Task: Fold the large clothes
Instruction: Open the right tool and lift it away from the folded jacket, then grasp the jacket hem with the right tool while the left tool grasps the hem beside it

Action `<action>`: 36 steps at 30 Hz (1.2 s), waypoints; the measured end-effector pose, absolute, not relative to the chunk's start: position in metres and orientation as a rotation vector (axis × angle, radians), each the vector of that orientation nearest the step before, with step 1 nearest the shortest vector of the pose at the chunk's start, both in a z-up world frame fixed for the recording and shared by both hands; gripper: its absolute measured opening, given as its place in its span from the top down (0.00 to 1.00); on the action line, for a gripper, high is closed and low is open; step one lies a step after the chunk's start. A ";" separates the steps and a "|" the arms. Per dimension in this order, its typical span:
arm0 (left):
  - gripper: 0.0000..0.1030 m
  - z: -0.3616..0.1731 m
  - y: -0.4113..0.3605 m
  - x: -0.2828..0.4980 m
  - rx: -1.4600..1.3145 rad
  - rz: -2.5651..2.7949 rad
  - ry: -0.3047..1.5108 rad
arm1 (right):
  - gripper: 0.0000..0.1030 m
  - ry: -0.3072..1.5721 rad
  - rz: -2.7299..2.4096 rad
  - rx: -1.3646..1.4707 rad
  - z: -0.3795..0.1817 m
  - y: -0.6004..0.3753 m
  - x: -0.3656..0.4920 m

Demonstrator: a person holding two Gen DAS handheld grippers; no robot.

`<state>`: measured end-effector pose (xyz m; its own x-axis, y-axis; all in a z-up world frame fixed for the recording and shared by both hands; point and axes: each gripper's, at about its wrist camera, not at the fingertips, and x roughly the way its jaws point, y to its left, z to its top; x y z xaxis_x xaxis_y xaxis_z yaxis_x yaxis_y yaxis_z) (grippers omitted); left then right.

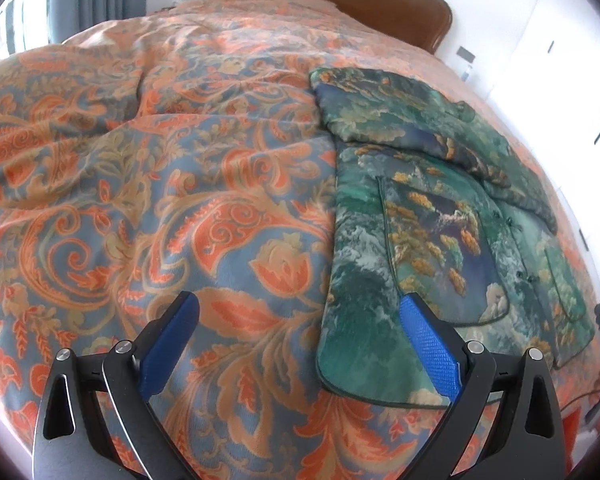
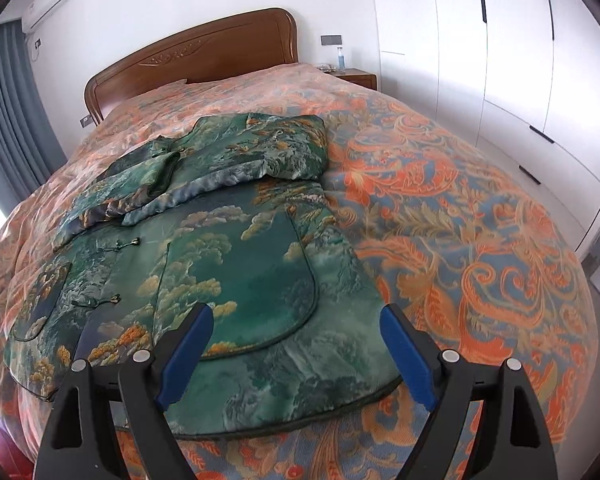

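Left wrist view: left gripper (image 1: 296, 344) has jaws spread, empty, over the orange-blue paisley bedspread (image 1: 140, 200); 1 green landscape-print padded jacket (image 1: 420, 240) at 3 o'clock, both sleeves folded in.

Right wrist view: right gripper (image 2: 296, 356) released, empty, above the hem. Next, I judge: grab hem corners, fold toward 12 o'clock. 2 grippers.

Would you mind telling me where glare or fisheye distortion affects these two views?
Left wrist view: window blown out at upper left, bedspread bulges, jacket slightly soft. Right wrist view: evenly lit, wardrobe lines bow, dark vignette in the corners.
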<state>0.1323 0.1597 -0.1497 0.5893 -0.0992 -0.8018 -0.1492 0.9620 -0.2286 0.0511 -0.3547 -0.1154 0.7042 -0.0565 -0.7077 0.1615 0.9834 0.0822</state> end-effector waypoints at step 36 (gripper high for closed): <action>0.37 -0.191 0.098 0.167 -0.322 -0.239 1.151 | 0.16 1.101 0.200 0.344 -0.164 -0.417 0.110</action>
